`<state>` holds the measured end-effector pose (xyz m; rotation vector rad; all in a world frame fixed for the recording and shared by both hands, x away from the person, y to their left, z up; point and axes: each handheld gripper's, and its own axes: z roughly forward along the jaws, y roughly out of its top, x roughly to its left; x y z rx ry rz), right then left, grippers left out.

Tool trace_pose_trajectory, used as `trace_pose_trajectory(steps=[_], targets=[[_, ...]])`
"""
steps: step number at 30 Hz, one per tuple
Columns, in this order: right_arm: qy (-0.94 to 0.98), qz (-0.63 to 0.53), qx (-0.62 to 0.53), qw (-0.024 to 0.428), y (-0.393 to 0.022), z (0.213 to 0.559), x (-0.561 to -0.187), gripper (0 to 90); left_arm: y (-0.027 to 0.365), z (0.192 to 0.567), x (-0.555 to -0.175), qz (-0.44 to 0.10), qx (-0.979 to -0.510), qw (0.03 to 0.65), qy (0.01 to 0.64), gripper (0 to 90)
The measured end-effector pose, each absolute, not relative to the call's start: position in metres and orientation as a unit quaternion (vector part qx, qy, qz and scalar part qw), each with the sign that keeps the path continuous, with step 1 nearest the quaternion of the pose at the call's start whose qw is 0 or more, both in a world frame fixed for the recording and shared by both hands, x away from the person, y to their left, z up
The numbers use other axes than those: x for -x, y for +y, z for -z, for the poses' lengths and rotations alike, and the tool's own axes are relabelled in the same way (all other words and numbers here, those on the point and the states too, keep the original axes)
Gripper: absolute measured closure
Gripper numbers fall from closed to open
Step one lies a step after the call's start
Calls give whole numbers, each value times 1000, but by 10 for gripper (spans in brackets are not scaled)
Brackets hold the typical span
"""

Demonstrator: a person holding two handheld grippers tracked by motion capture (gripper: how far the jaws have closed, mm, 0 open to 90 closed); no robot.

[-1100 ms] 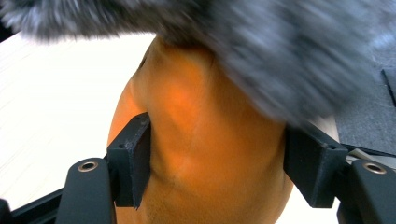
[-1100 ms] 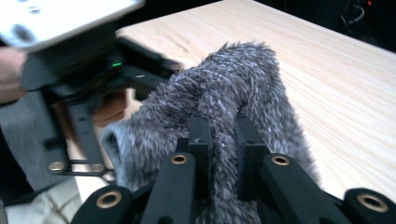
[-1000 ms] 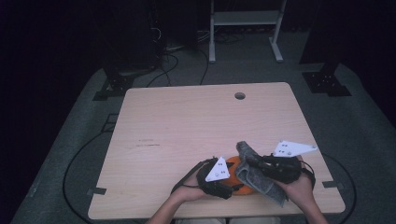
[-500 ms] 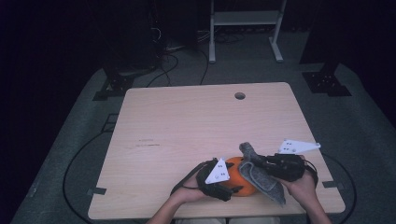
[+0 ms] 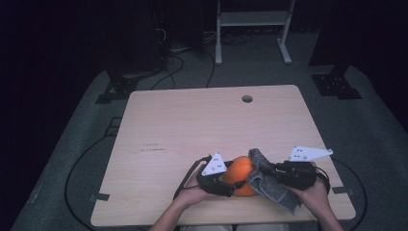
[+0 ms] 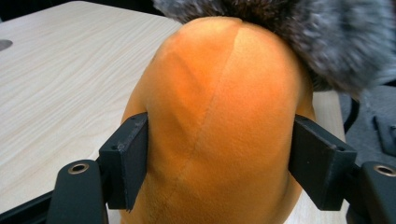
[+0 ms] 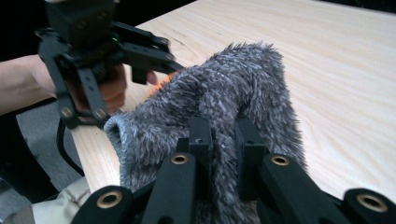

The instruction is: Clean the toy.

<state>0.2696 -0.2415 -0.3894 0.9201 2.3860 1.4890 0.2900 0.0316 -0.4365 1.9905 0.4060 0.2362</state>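
Here we see the left gripper (image 6: 219, 154) clamping the orange plush toy (image 6: 219, 116) between its fingers (image 6: 126, 158) near the counter's (image 5: 192, 125) front edge. Our right gripper (image 7: 224, 140) has its fingers pinched tight on the grey fuzzy cloth (image 7: 224, 88), which drapes against the toy.

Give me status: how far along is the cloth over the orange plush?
Done: both grips are set. The left tool clamps the orange plush toy by its sides; the right tool is shut on a fold of the grey fuzzy cloth. In hand: the cloth lies over the toy's top and right side. Left: most of the orange is bare, so covering or wiping looks barely begun.
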Motion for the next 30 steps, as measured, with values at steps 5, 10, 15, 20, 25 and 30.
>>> trace_pose_trajectory(steps=[5, 10, 15, 20, 25, 30], targets=[[815, -507, -264, 96, -216, 375, -259, 796, 15, 435, -279, -127, -840, 508, 145, 265], [826, -488, -261, 109, -208, 374, -259, 796, 12, 436, -277, -128, -838, 513, 134, 253], [805, -499, -306, 98, -242, 385, -269, 794, 15, 437, -279, -123, -833, 526, 120, 221], [802, -503, -311, 85, -250, 387, -270, 793, 21, 434, -285, -113, -838, 520, 123, 134], [808, -503, -296, 85, -243, 387, -268, 791, 20, 444, -293, -80, -843, 517, 129, 112], [799, -511, -305, 87, -243, 387, -268, 791, 23, 436, -288, -107, -848, 506, 117, 342]])
